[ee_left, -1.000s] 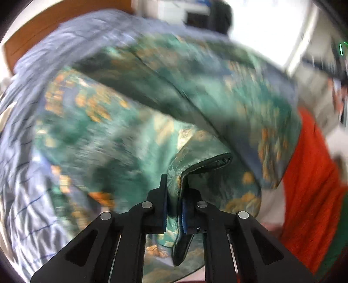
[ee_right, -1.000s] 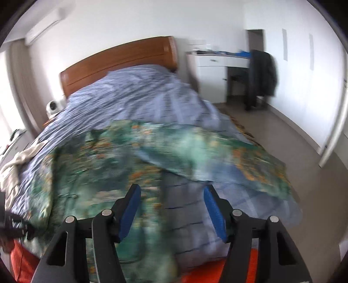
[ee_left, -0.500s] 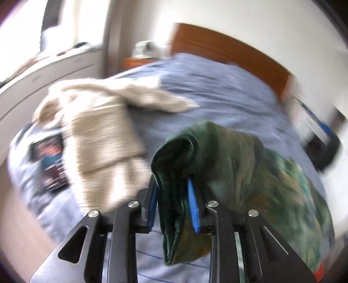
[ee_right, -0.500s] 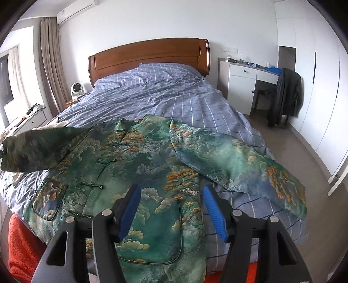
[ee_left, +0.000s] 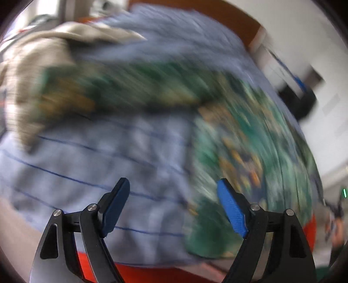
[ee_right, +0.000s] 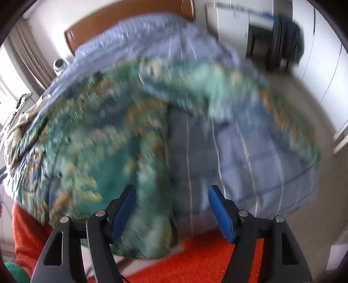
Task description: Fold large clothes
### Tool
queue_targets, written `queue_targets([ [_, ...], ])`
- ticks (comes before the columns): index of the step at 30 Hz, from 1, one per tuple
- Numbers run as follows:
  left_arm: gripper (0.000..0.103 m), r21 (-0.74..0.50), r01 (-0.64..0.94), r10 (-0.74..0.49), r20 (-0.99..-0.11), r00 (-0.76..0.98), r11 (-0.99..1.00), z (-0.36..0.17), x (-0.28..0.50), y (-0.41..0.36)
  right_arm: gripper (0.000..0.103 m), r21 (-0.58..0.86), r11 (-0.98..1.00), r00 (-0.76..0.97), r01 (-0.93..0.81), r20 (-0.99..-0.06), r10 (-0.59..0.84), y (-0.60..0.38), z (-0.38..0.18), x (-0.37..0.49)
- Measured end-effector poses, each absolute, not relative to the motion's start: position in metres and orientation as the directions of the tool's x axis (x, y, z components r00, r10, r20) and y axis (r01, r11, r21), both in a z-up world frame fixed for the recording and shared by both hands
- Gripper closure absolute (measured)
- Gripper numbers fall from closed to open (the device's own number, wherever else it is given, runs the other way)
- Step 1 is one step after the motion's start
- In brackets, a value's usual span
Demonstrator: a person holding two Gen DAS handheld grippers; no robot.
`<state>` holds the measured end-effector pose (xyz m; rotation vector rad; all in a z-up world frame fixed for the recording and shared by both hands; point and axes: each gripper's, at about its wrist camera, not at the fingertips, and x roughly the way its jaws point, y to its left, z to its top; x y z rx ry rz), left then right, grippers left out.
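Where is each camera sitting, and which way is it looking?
Left wrist: rides the left gripper, looking down at the blue checked bedspread; its open fingers show.
Right wrist: rides the right gripper, looking down at the bed's foot and the orange blanket; its open fingers show.
Both see the green patterned jacket and wooden headboard.

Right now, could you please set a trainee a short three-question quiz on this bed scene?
1. True or false: the left gripper is clamped on the green jacket.
2. What lies directly under the jacket: (a) a wooden floor, (b) the blue checked bedcover, (c) a table?
3. What colour is the fuzzy fabric at the near edge of the bed, below the right gripper?

Key
1. False: its jaws have just been opening and nothing is between them.
2. b
3. Orange-red.
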<state>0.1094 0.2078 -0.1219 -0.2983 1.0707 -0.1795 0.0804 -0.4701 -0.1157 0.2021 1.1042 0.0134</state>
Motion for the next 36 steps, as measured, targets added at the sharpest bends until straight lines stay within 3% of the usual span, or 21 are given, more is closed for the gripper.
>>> queue_targets([
  [4,0.019,-0.312,0.062,-0.313,-0.877,0.365,0.948,-0.161,0.121,0.17,0.033,0.256,0.964,0.372,0.067,-0.903,0.215,-0.479,-0.15,0.083],
  [9,0.016,-0.361,0.088,-0.369,-0.869,0.328,0.928,-0.173,0.126,0.154,0.033,0.387,0.922,0.339,-0.004,-0.867,0.365,-0.465,-0.168,0.088],
  [10,0.024,-0.367,0.098,-0.378,-0.868,0.321,0.925,-0.173,0.125,0.151,0.033,0.388,0.922,0.341,-0.012,-0.865,0.369,-0.464,-0.169,0.088],
  [11,0.049,-0.376,0.109,-0.391,-0.867,0.308,0.92,-0.176,0.125,0.146,0.039,0.393,0.919,0.34,-0.02,-0.862,0.376,-0.463,-0.17,0.089],
  [12,0.059,-0.383,0.117,-0.401,-0.868,0.292,0.916,-0.179,0.124,0.142,0.07,0.4,0.916,0.341,-0.022,-0.859,0.383,-0.463,-0.17,0.09],
  [13,0.069,-0.391,0.121,-0.409,-0.864,0.293,0.912,-0.178,0.123,0.139,0.082,0.406,0.914,0.34,-0.025,-0.856,0.39,-0.462,-0.17,0.091],
  [14,0.077,-0.398,0.123,-0.416,-0.861,0.294,0.909,-0.179,0.122,0.136,0.083,0.413,0.91,0.338,-0.027,-0.853,0.397,-0.462,-0.169,0.093],
  [17,0.085,-0.409,0.141,-0.433,-0.852,0.295,0.902,-0.172,0.118,0.128,0.088,0.353,0.934,0.338,-0.062,-0.873,0.352,-0.454,-0.16,0.093],
  [20,0.087,-0.413,0.191,-0.454,-0.839,0.3,0.89,-0.158,0.101,0.121,0.089,0.291,0.952,0.345,-0.097,-0.887,0.306,-0.449,-0.142,0.089],
  [24,0.086,-0.354,0.219,-0.408,-0.864,0.296,0.909,-0.166,0.095,0.11,0.089,0.278,0.957,0.354,-0.085,-0.889,0.29,-0.455,-0.133,0.087],
  [27,0.079,-0.368,0.181,-0.407,-0.866,0.291,0.912,-0.181,0.104,0.116,0.088,0.244,0.967,0.333,-0.077,-0.908,0.255,-0.447,-0.151,0.093],
  [31,0.048,-0.291,0.19,-0.342,-0.868,0.361,0.938,-0.16,0.1,0.119,0.075,0.167,0.984,0.366,-0.067,-0.913,0.18,-0.437,-0.162,0.094],
  [32,0.041,-0.273,0.189,-0.326,-0.866,0.378,0.943,-0.152,0.099,0.119,0.066,0.169,0.984,0.378,-0.055,-0.909,0.177,-0.439,-0.159,0.092],
  [33,0.038,-0.262,0.188,-0.318,-0.861,0.397,0.946,-0.143,0.098,0.121,0.057,0.176,0.984,0.401,-0.029,-0.9,0.173,-0.443,-0.155,0.089],
  [36,0.025,-0.246,0.177,-0.302,-0.826,0.477,0.953,-0.112,0.096,0.123,0.052,0.177,0.983,0.474,0.042,-0.87,0.136,-0.46,-0.137,0.078],
])
